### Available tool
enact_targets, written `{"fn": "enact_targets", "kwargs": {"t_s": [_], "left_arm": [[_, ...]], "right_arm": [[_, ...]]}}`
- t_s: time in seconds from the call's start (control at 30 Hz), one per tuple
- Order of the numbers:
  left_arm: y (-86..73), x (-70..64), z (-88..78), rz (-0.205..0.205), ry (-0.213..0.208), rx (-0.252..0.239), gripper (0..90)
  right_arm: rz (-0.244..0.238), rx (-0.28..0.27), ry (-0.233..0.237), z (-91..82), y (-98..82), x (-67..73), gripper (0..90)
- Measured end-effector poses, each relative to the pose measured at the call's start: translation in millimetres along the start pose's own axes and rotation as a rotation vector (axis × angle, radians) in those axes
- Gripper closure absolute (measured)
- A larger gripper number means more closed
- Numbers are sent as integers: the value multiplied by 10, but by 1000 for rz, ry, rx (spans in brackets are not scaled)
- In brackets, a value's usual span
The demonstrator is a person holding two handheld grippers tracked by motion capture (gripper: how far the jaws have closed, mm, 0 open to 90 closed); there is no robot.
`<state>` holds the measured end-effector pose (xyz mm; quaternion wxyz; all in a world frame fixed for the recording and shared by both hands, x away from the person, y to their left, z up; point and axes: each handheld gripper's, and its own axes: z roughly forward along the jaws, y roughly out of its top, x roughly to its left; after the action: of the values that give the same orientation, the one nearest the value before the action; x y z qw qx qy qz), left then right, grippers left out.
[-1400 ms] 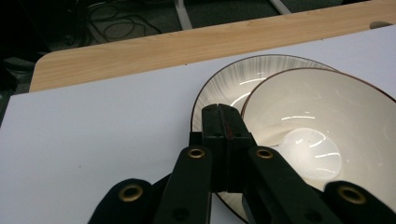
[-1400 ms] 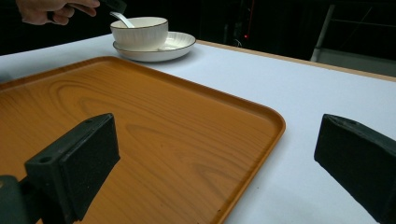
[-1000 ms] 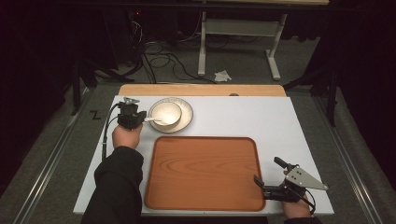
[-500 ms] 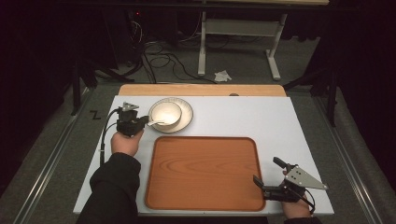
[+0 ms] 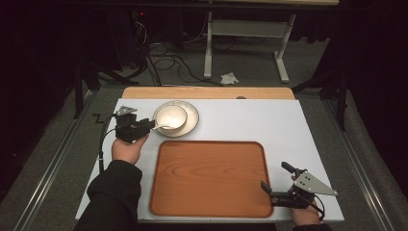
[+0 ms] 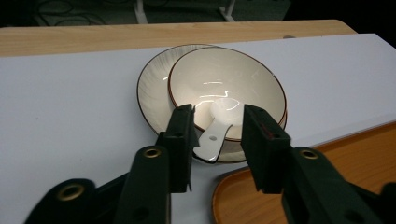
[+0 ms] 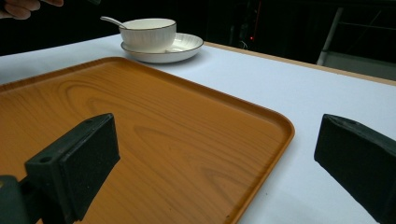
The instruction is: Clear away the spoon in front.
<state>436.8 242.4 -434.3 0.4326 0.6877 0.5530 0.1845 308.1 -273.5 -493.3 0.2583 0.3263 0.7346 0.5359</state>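
High view: left hand-held gripper (image 5: 150, 126) at bowl (image 5: 170, 117) on plate (image 5: 188, 124), far-left of counter (image 5: 250, 120); right hand-held gripper (image 5: 272, 185) at tray (image 5: 207, 178) corner.
Left gripper view: jaws just been opening, apart, spoon (image 6: 215, 133) handle between them, untouched.
Right gripper view: jaws wide apart, empty, over tray (image 7: 154, 140) edge.

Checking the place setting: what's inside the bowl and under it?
A white spoon lies in the bowl, handle over the near rim. The bowl sits on a plate; the plate's middle is covered.
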Motion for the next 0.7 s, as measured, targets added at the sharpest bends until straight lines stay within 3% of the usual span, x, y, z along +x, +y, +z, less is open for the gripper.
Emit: {"fn": "enact_targets", "kwargs": {"t_s": [0.03, 0.07, 0.13, 0.17, 0.2, 0.27, 0.37, 0.43, 0.57, 0.7], "left_arm": [[-9, 9, 15, -12, -4, 3, 589], [-23, 26, 47, -31, 1, 10, 507], [-35, 47, 89, -65, -7, 18, 426], [-35, 47, 89, -65, -7, 18, 403], [-51, 78, 141, -109, -42, 31, 400], [-56, 88, 179, -129, -54, 43, 384], [-64, 100, 258, -166, -88, 66, 391], [-70, 102, 292, -176, -107, 72, 457], [-73, 106, 339, -207, -100, 83, 529], [-69, 155, 337, -246, -120, 95, 618]], "right_arm": [[-4, 1, 1, 4, 0, 0, 6], [-4, 3, 3, 8, -2, 2, 6], [-8, 2, 3, 7, -2, 0, 6], [-8, 2, 3, 7, -2, 0, 6], [-6, 3, 2, 4, -4, -1, 6], [-4, 4, 2, 3, -5, -1, 6], [-7, 5, 3, 5, -6, 1, 6], [-9, 6, 4, 6, -6, 6, 6], [-13, 6, 7, 9, -7, 8, 6], [-12, 8, 9, 10, -9, 8, 6]]}}
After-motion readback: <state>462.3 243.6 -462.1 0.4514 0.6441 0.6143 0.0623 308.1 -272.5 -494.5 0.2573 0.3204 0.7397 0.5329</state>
